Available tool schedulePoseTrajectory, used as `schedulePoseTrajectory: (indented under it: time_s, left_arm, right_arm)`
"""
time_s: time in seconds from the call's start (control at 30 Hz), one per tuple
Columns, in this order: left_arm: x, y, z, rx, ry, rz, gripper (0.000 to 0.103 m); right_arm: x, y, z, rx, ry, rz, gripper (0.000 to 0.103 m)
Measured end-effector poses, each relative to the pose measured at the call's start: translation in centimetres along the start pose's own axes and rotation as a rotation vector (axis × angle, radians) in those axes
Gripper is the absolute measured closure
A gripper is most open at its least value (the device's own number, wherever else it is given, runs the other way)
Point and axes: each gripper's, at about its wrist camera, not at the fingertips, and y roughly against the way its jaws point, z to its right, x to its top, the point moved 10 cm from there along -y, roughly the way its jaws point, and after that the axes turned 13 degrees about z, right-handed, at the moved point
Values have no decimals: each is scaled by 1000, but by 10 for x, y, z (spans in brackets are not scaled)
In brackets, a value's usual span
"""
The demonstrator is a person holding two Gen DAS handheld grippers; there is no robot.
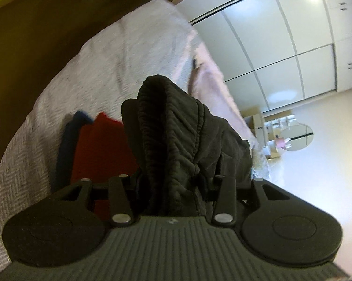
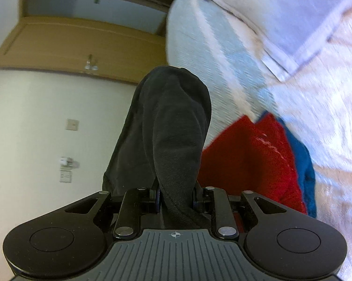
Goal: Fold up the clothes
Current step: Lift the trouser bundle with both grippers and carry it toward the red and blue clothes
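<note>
My left gripper [image 1: 173,182] is shut on a black garment [image 1: 176,126] with a ribbed elastic waistband, bunched up and lifted above the bed. My right gripper [image 2: 176,199] is shut on another part of the black garment [image 2: 169,126], which drapes over and hides its fingers. Below lie a folded red garment [image 1: 98,149] on a blue garment [image 1: 69,140] on the bed; both also show in the right wrist view, the red garment [image 2: 251,154] over the blue garment [image 2: 302,161].
The bed has a white herringbone cover [image 1: 101,70] and a pinkish blanket [image 1: 213,89]. White wardrobe doors [image 1: 281,42] stand beyond it. In the right wrist view a wooden door [image 2: 77,44], a white wall and a pillow [image 2: 281,18] show.
</note>
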Motion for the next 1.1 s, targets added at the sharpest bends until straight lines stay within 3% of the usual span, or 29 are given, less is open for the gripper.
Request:
schedulePoseTrajectory:
  time_s: [0.33, 0.43, 0.6, 0.83, 1.03, 1.1]
  left_arm:
    - [6, -39, -43, 19, 15, -58, 62]
    - [6, -43, -51, 22, -16, -69, 58]
    - [2, -41, -70, 38, 16, -56, 52]
    - [0, -28, -63, 96, -80, -34, 49]
    - [-7, -28, -64, 87, -181, 18, 47]
    - [-7, -27, -70, 113, -149, 26, 47]
  right_arm:
    - [2, -24, 39, -57, -58, -19, 80]
    - [0, -31, 50, -78, -44, -15, 76]
    - [-9, -36, 61, -95, -29, 6, 69]
    - [-19, -19, 39, -131, 162, 52, 62]
    - [-34, -10, 42, -156, 269, 108, 62]
    - [-39, -12, 43, -167, 311, 129, 62]
